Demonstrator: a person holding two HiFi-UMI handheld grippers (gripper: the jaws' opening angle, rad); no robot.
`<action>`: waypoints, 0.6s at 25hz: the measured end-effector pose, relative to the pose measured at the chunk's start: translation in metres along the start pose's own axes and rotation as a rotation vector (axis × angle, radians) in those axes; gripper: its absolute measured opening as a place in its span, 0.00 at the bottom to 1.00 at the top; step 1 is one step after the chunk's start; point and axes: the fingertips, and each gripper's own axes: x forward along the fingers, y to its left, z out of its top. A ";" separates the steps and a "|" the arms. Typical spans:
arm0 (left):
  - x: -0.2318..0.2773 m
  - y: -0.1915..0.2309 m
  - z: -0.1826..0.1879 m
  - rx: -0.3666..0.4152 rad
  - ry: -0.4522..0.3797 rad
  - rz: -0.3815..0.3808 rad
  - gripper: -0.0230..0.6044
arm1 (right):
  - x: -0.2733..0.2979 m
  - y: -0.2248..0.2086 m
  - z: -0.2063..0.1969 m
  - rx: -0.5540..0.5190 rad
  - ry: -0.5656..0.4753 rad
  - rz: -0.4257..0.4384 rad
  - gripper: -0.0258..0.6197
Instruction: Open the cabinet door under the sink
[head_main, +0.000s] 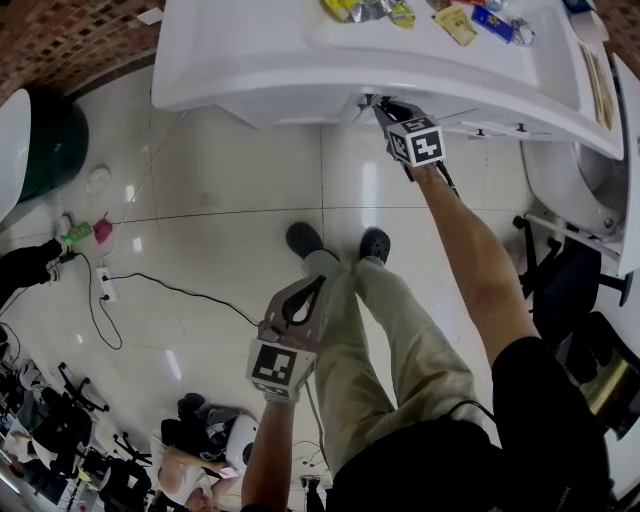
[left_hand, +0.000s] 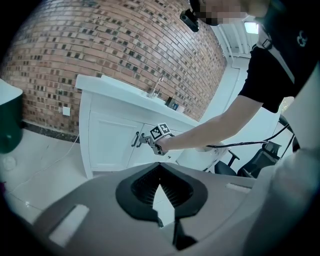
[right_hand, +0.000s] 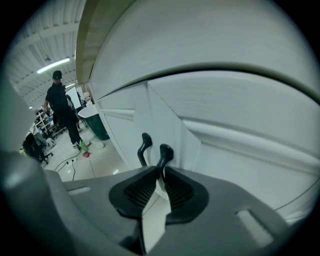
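1. Cabinet door (right_hand: 235, 165), right gripper view: the white panelled front fills the frame from 12 to 5 o'clock. Its dark handle (right_hand: 165, 151) sits just above centre. The right gripper (right_hand: 161, 172) has both ribbed pads pinched on the handle's lower end. A second handle (right_hand: 144, 144) stands just beside it toward 9 o'clock and is not touched. A person in black (right_hand: 62, 112) stands far off at 9 o'clock. I cannot tell whether the door is ajar.
2. Left gripper view: the left gripper (left_hand: 160, 181) has its jaw tips pressed together with nothing between them. It points at the cabinet from well apart. The white cabinet lies at 10 o'clock of centre, under the counter (left_hand: 125, 92) and against a brick wall (left_hand: 100, 45). The right gripper is at the handles, where the two doors meet.
3. Head view: the counter spans 12 o'clock. The right gripper reaches under its front edge at 1 o'clock on an outstretched arm, and the overhang hides the door. The left gripper hangs low at 6 o'clock over the tiled floor (head_main: 220, 180), beside the person's leg.
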 end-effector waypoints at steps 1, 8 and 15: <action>0.000 -0.001 0.000 -0.002 0.001 -0.002 0.06 | 0.000 0.001 0.001 -0.008 -0.002 0.000 0.10; 0.011 -0.016 0.007 0.003 -0.008 -0.031 0.06 | -0.007 0.008 -0.012 -0.087 0.031 0.042 0.09; 0.023 -0.035 0.022 0.027 -0.024 -0.077 0.06 | -0.029 0.028 -0.035 -0.150 0.060 0.098 0.09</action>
